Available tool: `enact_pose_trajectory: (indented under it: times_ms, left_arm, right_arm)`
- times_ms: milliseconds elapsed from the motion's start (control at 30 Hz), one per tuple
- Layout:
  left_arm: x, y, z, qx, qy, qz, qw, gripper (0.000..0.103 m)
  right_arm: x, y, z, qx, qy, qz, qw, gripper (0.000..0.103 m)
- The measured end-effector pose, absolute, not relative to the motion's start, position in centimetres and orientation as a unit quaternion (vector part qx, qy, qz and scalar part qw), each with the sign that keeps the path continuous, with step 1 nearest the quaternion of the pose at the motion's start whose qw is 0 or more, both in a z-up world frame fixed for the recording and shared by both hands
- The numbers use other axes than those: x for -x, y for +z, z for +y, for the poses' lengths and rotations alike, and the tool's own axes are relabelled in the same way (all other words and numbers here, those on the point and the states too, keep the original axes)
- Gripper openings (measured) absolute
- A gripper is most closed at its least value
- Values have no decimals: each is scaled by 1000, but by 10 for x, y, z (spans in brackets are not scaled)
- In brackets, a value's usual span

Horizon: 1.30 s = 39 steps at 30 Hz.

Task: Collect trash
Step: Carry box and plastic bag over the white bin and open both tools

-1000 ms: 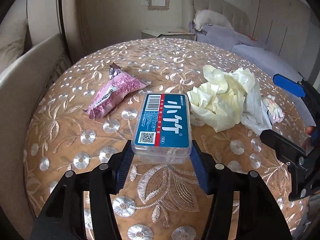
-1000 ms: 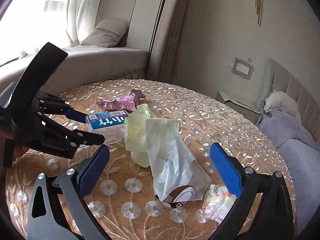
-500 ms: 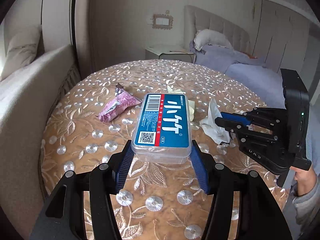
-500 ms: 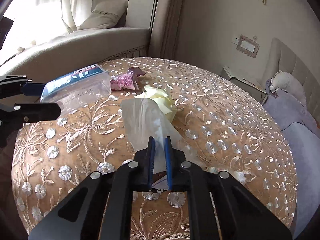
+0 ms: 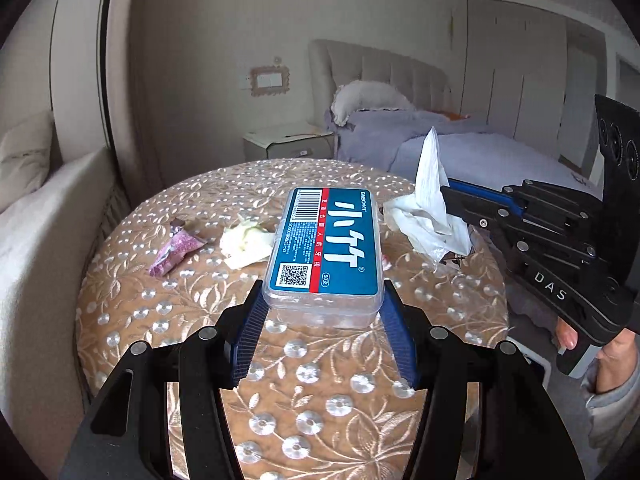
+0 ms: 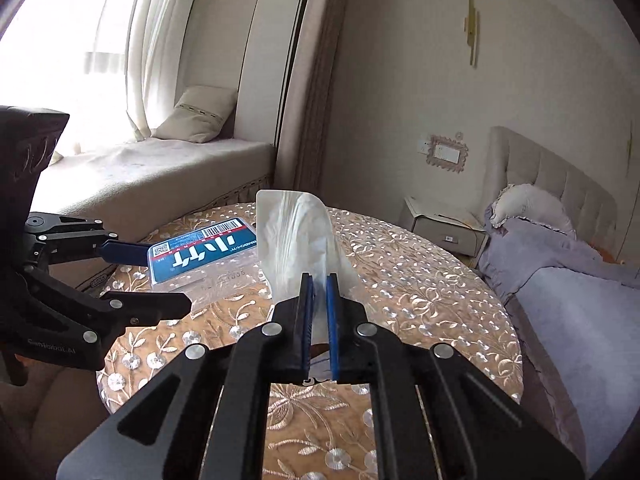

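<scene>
My left gripper (image 5: 322, 300) is shut on a clear plastic box with a blue label (image 5: 324, 248) and holds it above the round embroidered table (image 5: 160, 320). The right wrist view shows that box (image 6: 200, 252) to the left, between the left gripper's fingers (image 6: 124, 252). My right gripper (image 6: 318, 280) is shut on a clear plastic bag (image 6: 296, 232), which hangs crumpled from its tips (image 5: 428, 208) above the table's right side. A pink wrapper (image 5: 176, 250) and a pale yellow crumpled piece (image 5: 248, 242) lie on the table behind the box.
A bed with purple bedding (image 5: 460, 152) stands beyond the table, with a nightstand (image 5: 288, 142) beside it. A cushioned window seat (image 6: 152, 172) runs along the left. A person's hand (image 5: 616, 356) grips the right tool.
The right gripper went from wide open to shut on the plastic bag and lifted it off the table. The left gripper rose and drew back with the box.
</scene>
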<state>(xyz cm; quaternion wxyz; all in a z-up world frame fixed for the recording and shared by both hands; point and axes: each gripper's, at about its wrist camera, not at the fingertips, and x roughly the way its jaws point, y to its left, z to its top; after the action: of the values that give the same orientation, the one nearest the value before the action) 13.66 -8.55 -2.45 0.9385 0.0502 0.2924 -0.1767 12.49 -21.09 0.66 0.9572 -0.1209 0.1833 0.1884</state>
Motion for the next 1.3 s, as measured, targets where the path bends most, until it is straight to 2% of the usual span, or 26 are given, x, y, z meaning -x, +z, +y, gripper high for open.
enact_pose_trajectory:
  times_ms: [500,1100,1300]
  left_arm:
    - [-72,-38,-206,-101,-285,292,907,56]
    - [-24,-130,-381,-195,-426,317,825,56]
    - [-18,-173,-419,-220,-444,351,794,56]
  right_arm:
    - [-21,-1,-314,79,80,179,977,8]
    - [41,-72,-435,24,-68,236,969,8]
    - [50,-117,-468,8,-91,261,961,8]
